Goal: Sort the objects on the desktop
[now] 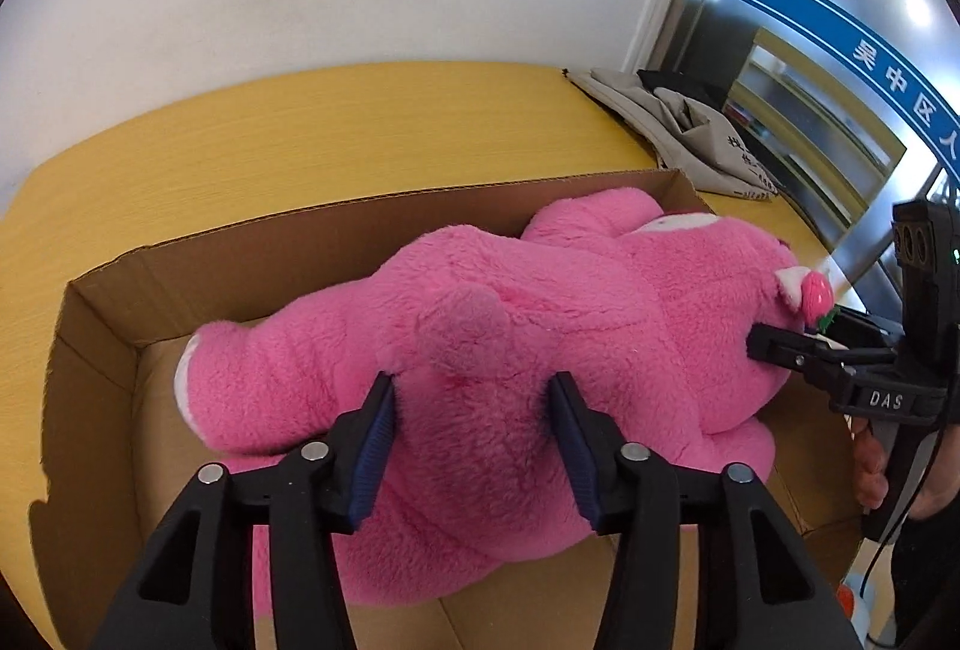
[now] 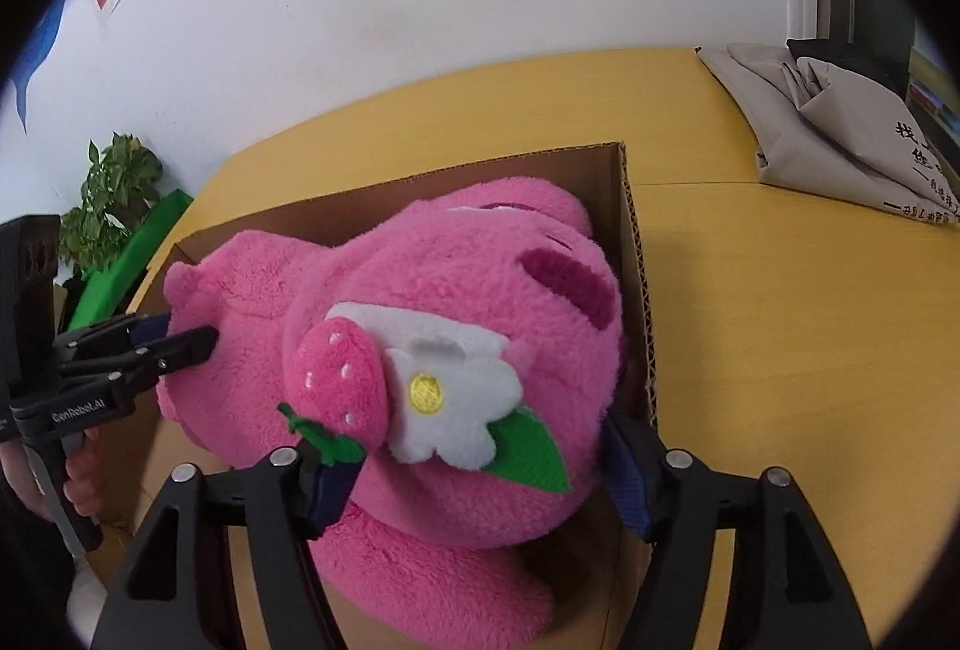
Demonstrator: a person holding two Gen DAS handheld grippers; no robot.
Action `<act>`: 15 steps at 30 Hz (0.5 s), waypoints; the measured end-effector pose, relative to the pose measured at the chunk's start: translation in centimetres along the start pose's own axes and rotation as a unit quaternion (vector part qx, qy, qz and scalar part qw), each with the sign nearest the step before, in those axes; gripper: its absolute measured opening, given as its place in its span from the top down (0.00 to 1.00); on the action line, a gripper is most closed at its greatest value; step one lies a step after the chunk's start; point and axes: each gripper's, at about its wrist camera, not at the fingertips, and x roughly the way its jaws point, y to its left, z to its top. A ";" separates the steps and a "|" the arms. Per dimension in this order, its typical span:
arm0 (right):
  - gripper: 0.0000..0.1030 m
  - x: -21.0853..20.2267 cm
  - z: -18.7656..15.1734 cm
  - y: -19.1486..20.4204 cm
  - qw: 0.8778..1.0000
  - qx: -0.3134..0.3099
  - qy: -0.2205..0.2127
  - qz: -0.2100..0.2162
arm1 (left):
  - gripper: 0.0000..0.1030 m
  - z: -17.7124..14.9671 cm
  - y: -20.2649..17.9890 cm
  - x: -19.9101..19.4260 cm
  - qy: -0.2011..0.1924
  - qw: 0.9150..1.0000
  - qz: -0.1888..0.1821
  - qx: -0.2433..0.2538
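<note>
A big pink plush bear (image 1: 480,368) lies in an open cardboard box (image 1: 252,254) on the yellow table (image 1: 300,128). My left gripper (image 1: 471,410) is shut on the bear's rear, below its round tail. My right gripper (image 2: 474,464) is shut on the bear's head (image 2: 468,302), by the strawberry and white flower (image 2: 444,398). The right gripper also shows in the left wrist view (image 1: 780,350) at the bear's head. The left gripper shows in the right wrist view (image 2: 180,344) against the bear's body. The box (image 2: 636,290) holds the bear's head near its right wall.
A grey folded bag (image 1: 702,134) with black print lies at the table's far right; it also shows in the right wrist view (image 2: 840,134). A white wall stands behind the table. A potted plant (image 2: 114,194) and a green object stand past the table's left end.
</note>
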 end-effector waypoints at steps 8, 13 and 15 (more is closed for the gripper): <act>0.20 -8.2 -1.5 2.4 0.999 -0.029 -0.045 -0.010 | 0.05 -3.3 -0.1 -14.0 -0.101 0.995 0.011 -0.014; 0.12 -16.3 -5.6 5.9 0.992 -0.050 -0.112 0.038 | 0.00 -9.4 -2.9 -22.7 -0.147 0.985 0.092 -0.008; 0.00 -18.8 -7.8 7.3 0.988 -0.046 -0.145 0.035 | 0.00 -12.4 -4.4 -24.7 -0.150 0.982 0.117 -0.002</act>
